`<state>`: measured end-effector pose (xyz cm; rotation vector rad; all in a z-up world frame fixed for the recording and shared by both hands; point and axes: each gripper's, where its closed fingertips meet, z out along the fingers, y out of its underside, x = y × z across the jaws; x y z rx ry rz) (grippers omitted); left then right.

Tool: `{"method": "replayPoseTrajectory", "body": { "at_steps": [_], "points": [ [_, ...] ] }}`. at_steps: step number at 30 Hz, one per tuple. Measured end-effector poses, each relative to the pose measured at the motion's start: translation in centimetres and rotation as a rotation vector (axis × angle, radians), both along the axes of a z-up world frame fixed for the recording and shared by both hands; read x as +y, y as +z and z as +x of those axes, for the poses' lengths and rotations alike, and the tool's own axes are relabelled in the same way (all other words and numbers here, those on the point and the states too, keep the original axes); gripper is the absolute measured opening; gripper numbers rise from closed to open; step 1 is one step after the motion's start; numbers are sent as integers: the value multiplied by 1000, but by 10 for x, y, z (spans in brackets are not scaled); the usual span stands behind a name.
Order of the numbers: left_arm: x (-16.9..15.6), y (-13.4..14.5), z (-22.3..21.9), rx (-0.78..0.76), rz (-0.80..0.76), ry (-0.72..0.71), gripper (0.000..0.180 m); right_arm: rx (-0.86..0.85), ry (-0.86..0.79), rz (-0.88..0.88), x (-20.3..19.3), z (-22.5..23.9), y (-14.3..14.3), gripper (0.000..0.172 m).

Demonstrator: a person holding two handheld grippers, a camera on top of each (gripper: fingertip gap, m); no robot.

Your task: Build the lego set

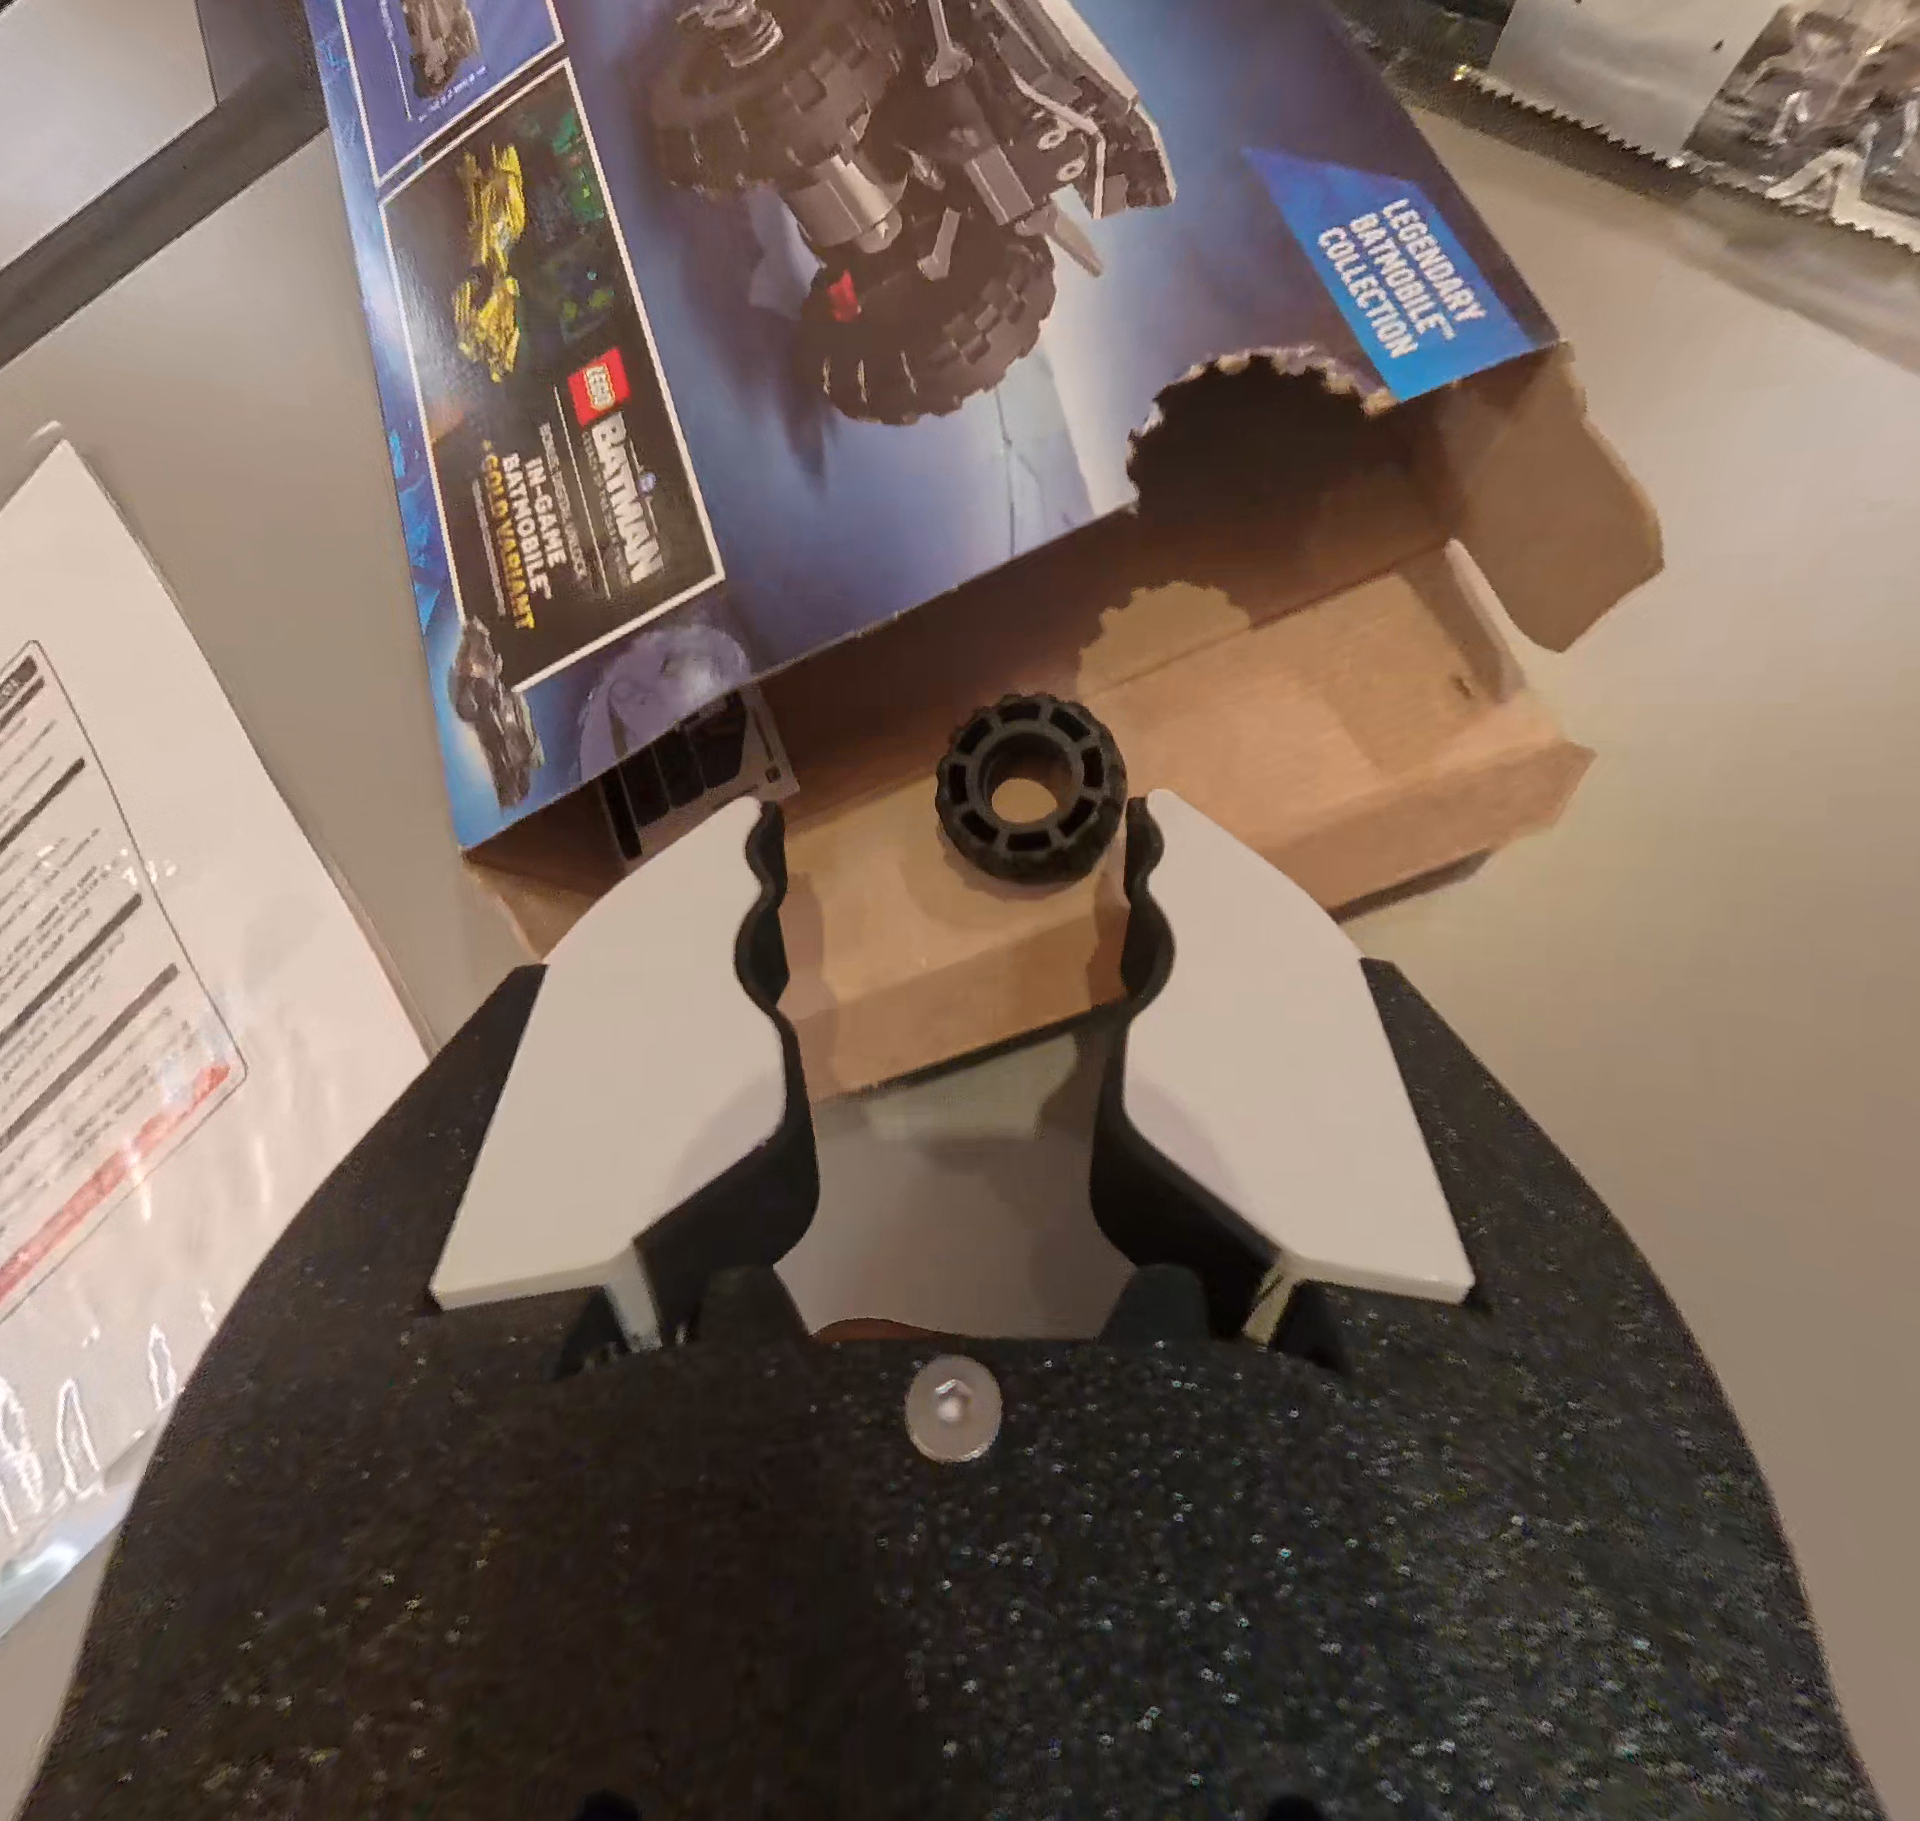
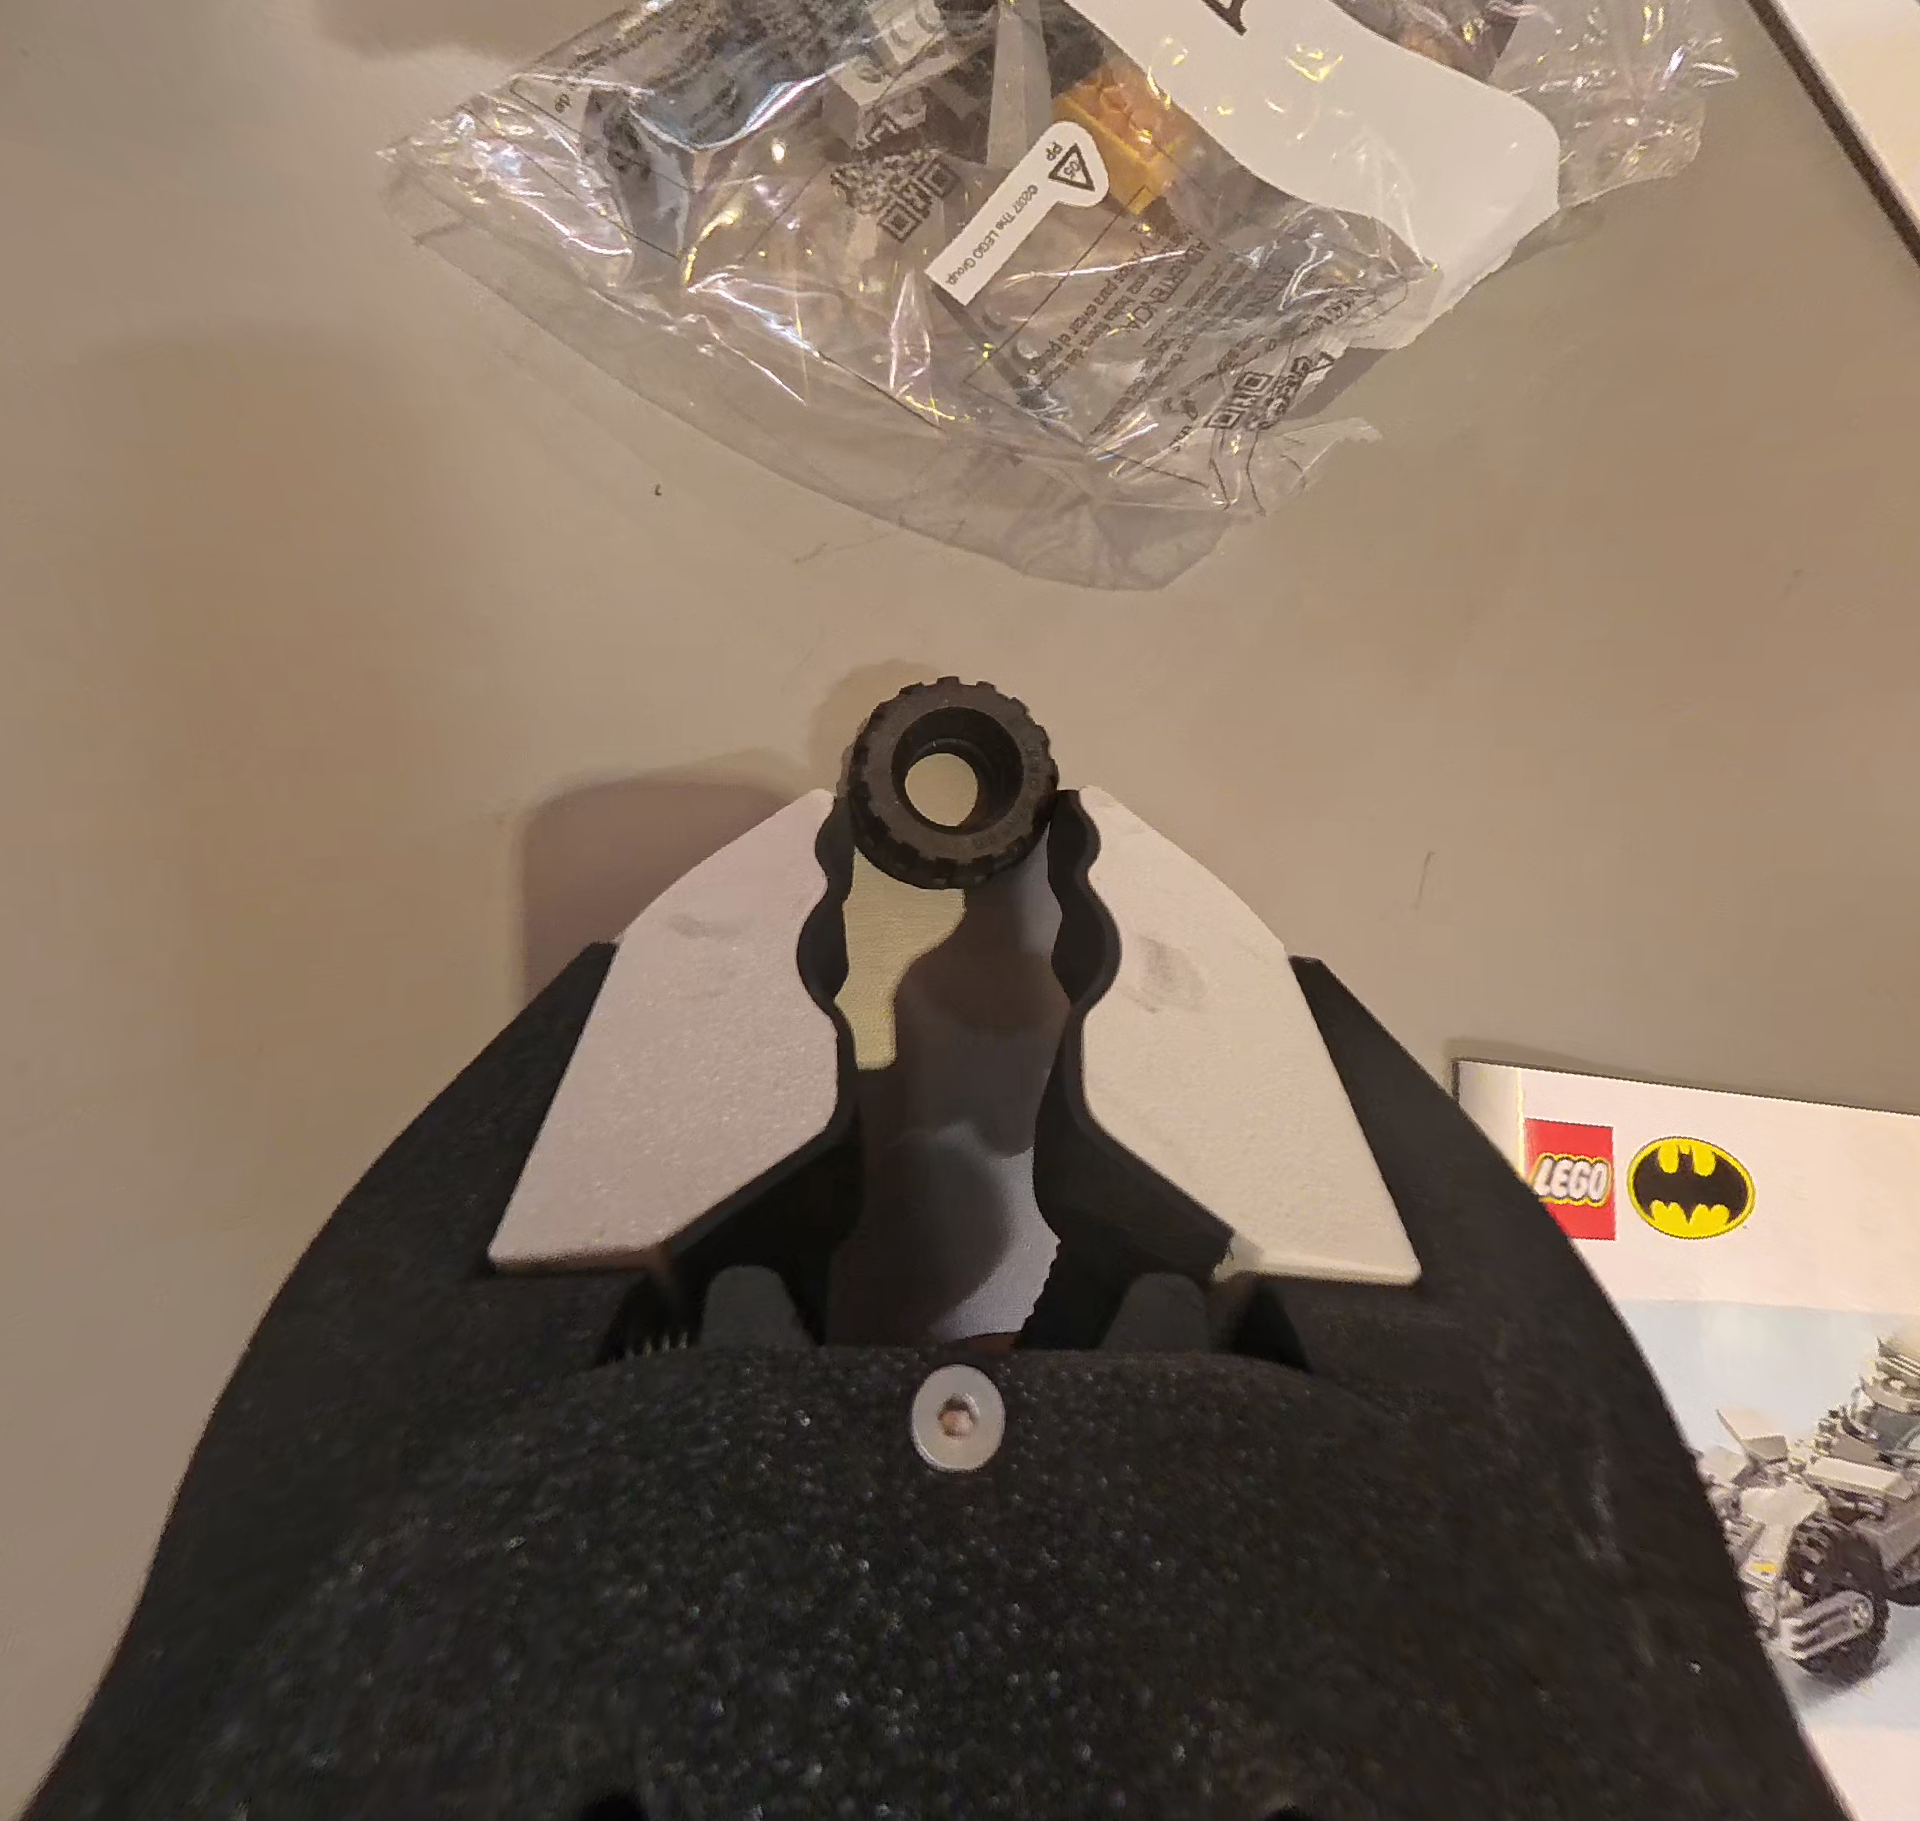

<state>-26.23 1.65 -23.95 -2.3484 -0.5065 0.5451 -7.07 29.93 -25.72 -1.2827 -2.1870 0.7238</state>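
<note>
My left gripper (image 1: 951,815) is open over the brown inner flap (image 1: 1351,732) of an opened blue toy box (image 1: 935,421). A small black rubber tyre (image 1: 1039,852) lies flat on that flap, just ahead of the fingertips and closer to the right finger (image 1: 1143,836). Neither pad presses on it. My right gripper (image 2: 951,805) is shut on a second small black tyre (image 2: 940,859). It is pinched between the fingertips with its hole facing the camera and held a little above the beige table (image 2: 312,576), where it casts a shadow.
A clear plastic bag of dark and grey parts (image 2: 935,213) lies beyond the right gripper. An instruction booklet (image 2: 1766,1408) lies at its lower right. A white printed plastic sleeve (image 1: 125,940) lies left of the box. More part bags (image 1: 1714,36) lie at the far right. My hands' fingertips stand some 35 centimetres from each other. The brown inner flap (image 1: 1351,732) is closer to my left gripper, around 4 centimetres from its tips; the right tips are 25 centimetres off.
</note>
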Motion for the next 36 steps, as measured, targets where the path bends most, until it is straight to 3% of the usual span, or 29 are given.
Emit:
{"method": "replayPoseTrajectory", "body": {
  "at_steps": [5,9,14,18,22,27,31,36],
  "points": [
    [-10,4,10,-17,61,-26,62,5,16,7,-10,2,3,36],
    [-21,10,16,3,113,-17,60,103,32,-49,-33,0,37,36],
    [-33,12,25,3,151,-3,59,153,212,-110,-124,-29,67,36],
    [-37,7,26,-4,184,7,58,161,357,48,-203,-77,65,37],
    [-39,16,24,45,233,21,58,137,369,142,-240,-130,50,37],
    [-36,31,19,58,263,-10,57,140,255,245,-231,-166,33,42],
    [-32,43,3,51,269,-21,58,138,237,151,-228,-160,36,55],
    [-31,60,-39,38,286,32,66,118,123,129,-186,-145,46,70]
  ]
}}
